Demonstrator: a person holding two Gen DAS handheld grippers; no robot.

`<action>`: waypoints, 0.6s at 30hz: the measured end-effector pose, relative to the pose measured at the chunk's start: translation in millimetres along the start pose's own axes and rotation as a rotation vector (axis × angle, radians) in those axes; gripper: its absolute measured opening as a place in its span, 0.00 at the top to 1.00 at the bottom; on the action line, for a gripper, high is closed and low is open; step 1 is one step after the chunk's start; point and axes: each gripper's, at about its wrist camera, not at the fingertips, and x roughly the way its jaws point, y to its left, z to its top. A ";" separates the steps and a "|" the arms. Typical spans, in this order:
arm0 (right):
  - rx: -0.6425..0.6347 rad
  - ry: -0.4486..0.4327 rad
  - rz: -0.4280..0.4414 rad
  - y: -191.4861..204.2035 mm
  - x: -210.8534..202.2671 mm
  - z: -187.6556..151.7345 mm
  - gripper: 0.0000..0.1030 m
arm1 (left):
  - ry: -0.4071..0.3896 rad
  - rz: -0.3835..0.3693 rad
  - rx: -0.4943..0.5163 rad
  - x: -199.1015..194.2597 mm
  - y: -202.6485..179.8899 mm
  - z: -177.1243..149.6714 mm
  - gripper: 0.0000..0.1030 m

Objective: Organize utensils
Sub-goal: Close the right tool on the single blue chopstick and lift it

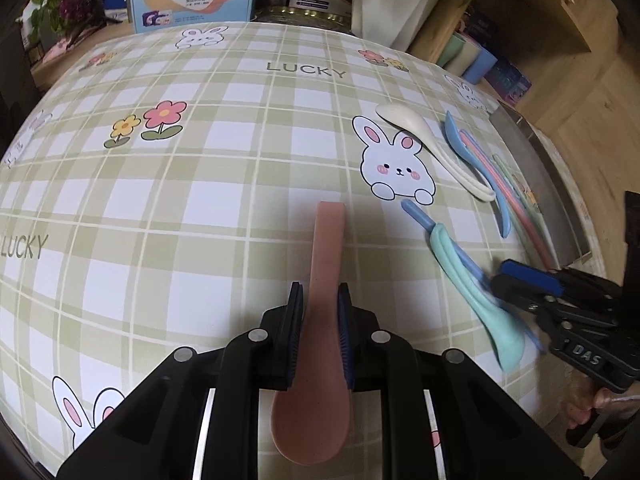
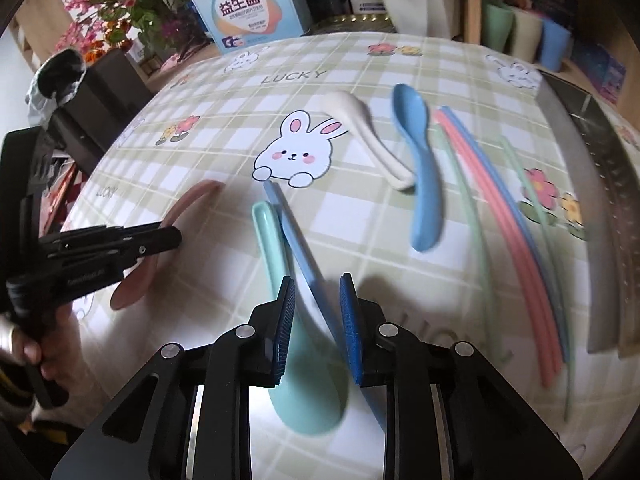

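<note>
Left wrist view shows the left gripper [image 1: 319,316] with jaws clenched on the pink spoon [image 1: 320,344], near-centre of the surface [image 1: 200,208]; the right gripper [image 2: 317,316], jaws parted, straddles the mint spoon [image 2: 298,360] and blue spoon [image 2: 308,264]; the gathering step seems in hand; next, closing squarely on one handle.

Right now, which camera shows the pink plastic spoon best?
The left wrist view: the pink plastic spoon lies lengthwise between the left gripper fingers, handle and bowl both visible. In the right wrist view the spoon sits at the left, blurred, half hidden behind that gripper.
</note>
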 end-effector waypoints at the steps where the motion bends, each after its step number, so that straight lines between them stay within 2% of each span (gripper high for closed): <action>1: 0.003 0.012 0.006 0.5 3.3 1.5 0.78 | 0.003 -0.004 -0.002 0.2 0.7 0.7 0.84; 8: 0.025 0.025 -0.007 -3.1 7.2 1.6 0.78 | 0.018 -0.035 0.000 2.0 5.3 3.8 0.84; 18: 0.108 0.010 0.020 -19.2 -3.0 -1.4 0.78 | 0.031 -0.018 0.020 3.3 1.2 5.7 0.84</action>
